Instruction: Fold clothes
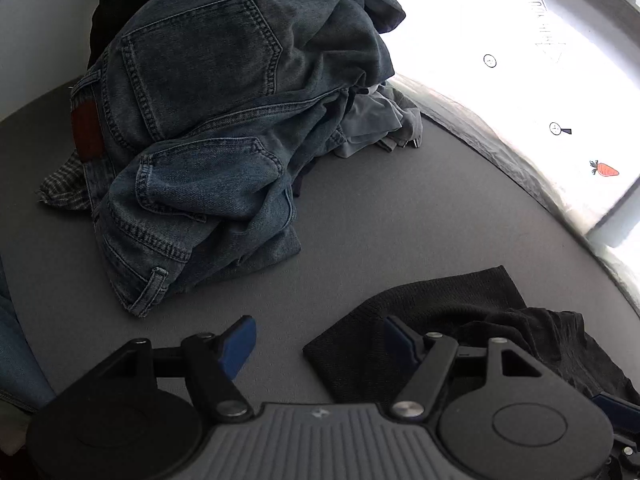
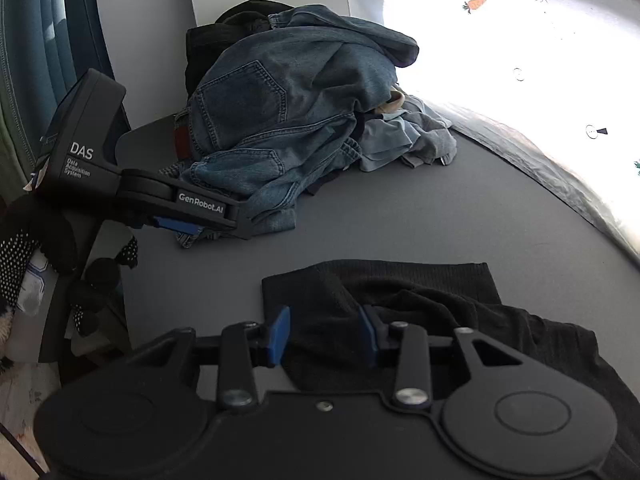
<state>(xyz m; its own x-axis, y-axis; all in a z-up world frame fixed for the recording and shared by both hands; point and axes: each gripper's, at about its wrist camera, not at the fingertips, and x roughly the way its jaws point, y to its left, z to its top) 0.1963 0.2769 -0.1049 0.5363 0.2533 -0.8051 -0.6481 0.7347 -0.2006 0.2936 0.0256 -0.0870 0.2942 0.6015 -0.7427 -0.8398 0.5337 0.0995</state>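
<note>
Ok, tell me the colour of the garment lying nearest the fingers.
Black garment, clearest in the right wrist view.

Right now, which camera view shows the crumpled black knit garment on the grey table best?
The right wrist view: the crumpled black knit garment lies nearly whole ahead of the open right tongs, ribbed edge visible. The left wrist view shows only its left corner and edge, partly behind the open left tongs.

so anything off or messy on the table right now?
Nothing damaged or spilled. The blue denim jeans sit in an unfolded heap at the far side of the grey table, over crumpled pale grey garments. The black knit garment lies rumpled in front, one corner flat. Both grippers, left and right, are open.
</note>
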